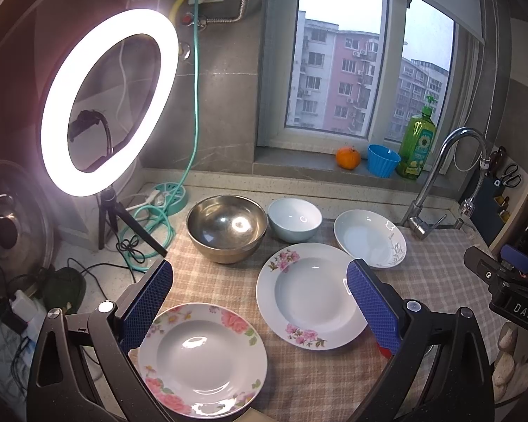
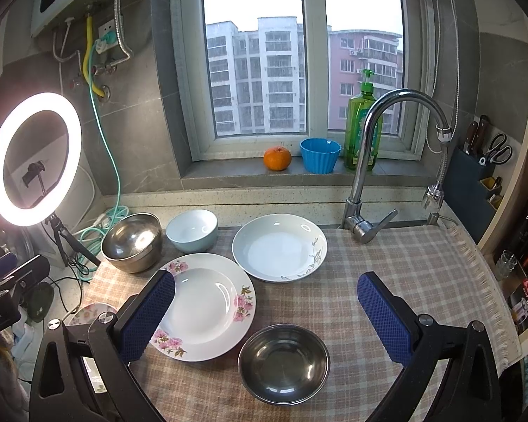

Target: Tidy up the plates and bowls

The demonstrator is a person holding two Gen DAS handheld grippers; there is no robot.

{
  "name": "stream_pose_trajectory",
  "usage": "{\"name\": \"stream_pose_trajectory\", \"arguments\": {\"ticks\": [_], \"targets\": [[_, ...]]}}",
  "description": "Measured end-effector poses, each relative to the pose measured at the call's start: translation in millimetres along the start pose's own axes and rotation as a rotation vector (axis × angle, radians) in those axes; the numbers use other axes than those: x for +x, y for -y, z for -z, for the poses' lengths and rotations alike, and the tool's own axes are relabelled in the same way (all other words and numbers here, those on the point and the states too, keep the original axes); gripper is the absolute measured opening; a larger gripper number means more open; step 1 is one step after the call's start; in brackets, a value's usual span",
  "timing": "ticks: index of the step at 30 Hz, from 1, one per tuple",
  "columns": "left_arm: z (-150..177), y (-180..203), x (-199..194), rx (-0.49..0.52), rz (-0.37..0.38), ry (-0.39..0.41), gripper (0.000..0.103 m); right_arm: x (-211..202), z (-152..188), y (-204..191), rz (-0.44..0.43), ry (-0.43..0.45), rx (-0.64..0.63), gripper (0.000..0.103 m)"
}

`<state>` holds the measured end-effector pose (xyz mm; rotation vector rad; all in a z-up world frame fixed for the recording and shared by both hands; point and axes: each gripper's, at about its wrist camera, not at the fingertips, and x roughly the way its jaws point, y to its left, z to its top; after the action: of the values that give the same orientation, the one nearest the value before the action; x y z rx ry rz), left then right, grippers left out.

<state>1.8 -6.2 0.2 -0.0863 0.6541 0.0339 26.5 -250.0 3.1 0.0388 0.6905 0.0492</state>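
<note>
Covering most of the counter, a beige-and-grey checked cloth [image 2: 387,256] is carrying all the dishes, its fringed edge trailing off to the right. Glowing at the left, a round white ring light [image 1: 109,102] is standing on a small black tripod beside the cloth, and a curved chrome tap [image 2: 376,161] is rising at the back right. Sitting near the middle of the cloth is a white deep plate with pink blossom sprays on its rim [image 2: 204,306]; a second white plate with pink roses around its rim [image 1: 202,360] is lying nearer the left front corner, apart from the first. Behind the blossom plate, a pale plate with a grey vine drawing [image 2: 280,248] is resting close to it (whether the rims are touching cannot be told). A large steel mixing bowl [image 1: 227,228] is standing at the back left, with a pale blue ceramic bowl [image 1: 294,219] just beside it. A small shallow steel bowl [image 2: 283,364] is sitting at the front, near the blossom plate.

The left gripper [image 1: 258,283] is hovering over the cloth with its blue-padded jaws spread wide, gripping nothing, the rose plate below it. The right gripper [image 2: 265,293] is likewise hanging with jaws wide apart and empty, above the small steel bowl. On the windowsill, a green dish-soap bottle [image 2: 362,123], a blue ribbed cup [image 2: 319,154] and an orange fruit [image 2: 277,158] are lined up.
</note>
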Motion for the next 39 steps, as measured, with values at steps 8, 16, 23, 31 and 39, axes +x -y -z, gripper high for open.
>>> {"name": "stream_pose_trajectory", "arguments": {"ticks": [8,16,23,31,39], "targets": [[1,1,0,0.0,0.0,0.0,0.099,0,1,0,0.0,-0.001,0.0,0.103],[1,1,0,-0.001,-0.001,0.001,0.099,0,4,1,0.001,-0.002,0.001,0.103],[1,2,0,-0.001,-0.002,0.0,0.099,1,5,0,0.0,-0.005,0.0,0.103],[2,1,1,-0.002,-0.003,-0.003,0.099,3,8,1,0.004,-0.016,0.0,0.103],[5,-10,8,-0.022,-0.014,-0.023,0.099,11,9,7,0.009,-0.032,0.007,0.103]]}}
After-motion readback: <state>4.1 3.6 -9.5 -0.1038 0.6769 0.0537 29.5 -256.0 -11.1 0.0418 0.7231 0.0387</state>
